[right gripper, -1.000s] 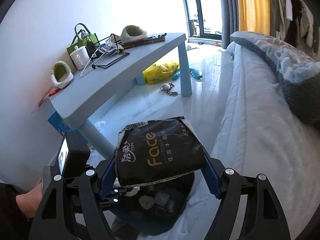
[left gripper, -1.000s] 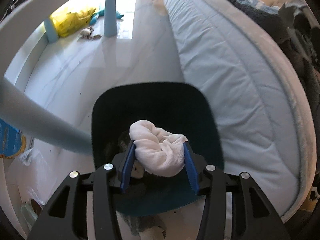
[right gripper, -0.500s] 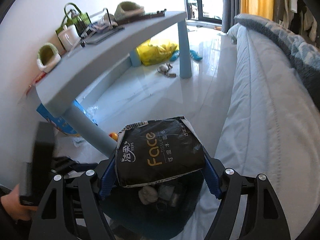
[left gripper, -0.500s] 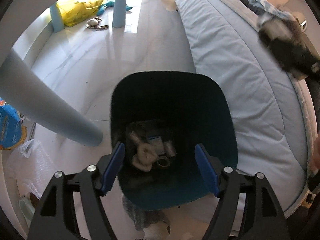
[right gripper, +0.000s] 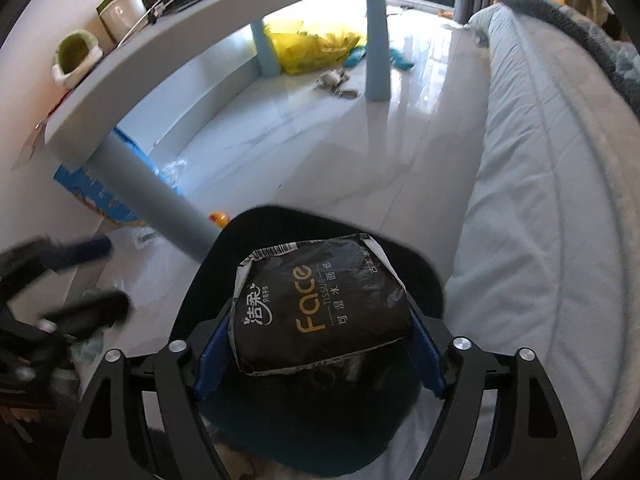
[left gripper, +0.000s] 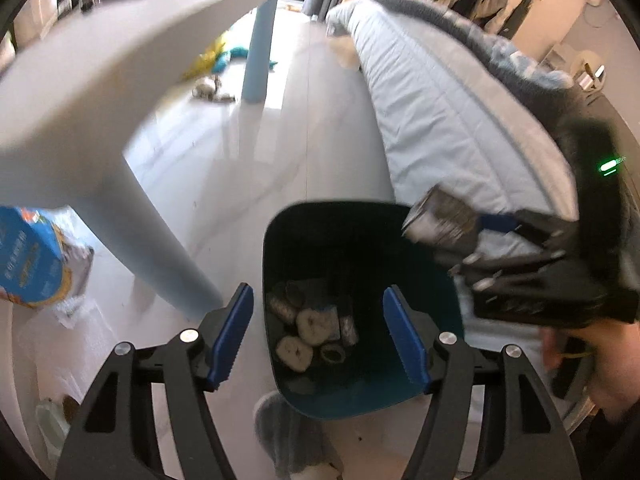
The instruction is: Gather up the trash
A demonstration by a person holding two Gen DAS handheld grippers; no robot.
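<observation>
A dark teal trash bin [left gripper: 444,364] stands on the floor between the blue table and the bed; its bottom holds crumpled tissues [left gripper: 310,322] and small scraps. My left gripper [left gripper: 320,330] is open and empty above the bin's near left side. My right gripper [right gripper: 320,340] is shut on a black "Face" tissue packet [right gripper: 320,308] and holds it over the bin [right gripper: 208,276]. In the left wrist view the right gripper [left gripper: 460,224] and its packet [left gripper: 440,220] reach over the bin's right rim, blurred.
A light blue table [right gripper: 216,20] with thick legs [left gripper: 160,240] stands left of the bin. A pale blue bed [right gripper: 552,160] runs along the right. A yellow bag [right gripper: 312,44], a blue box [left gripper: 24,256] and small litter [right gripper: 336,82] lie on the floor.
My left gripper opened and dropped the white tissue wad into the bin, then lifted back. My right gripper moved the black packet over the bin.
</observation>
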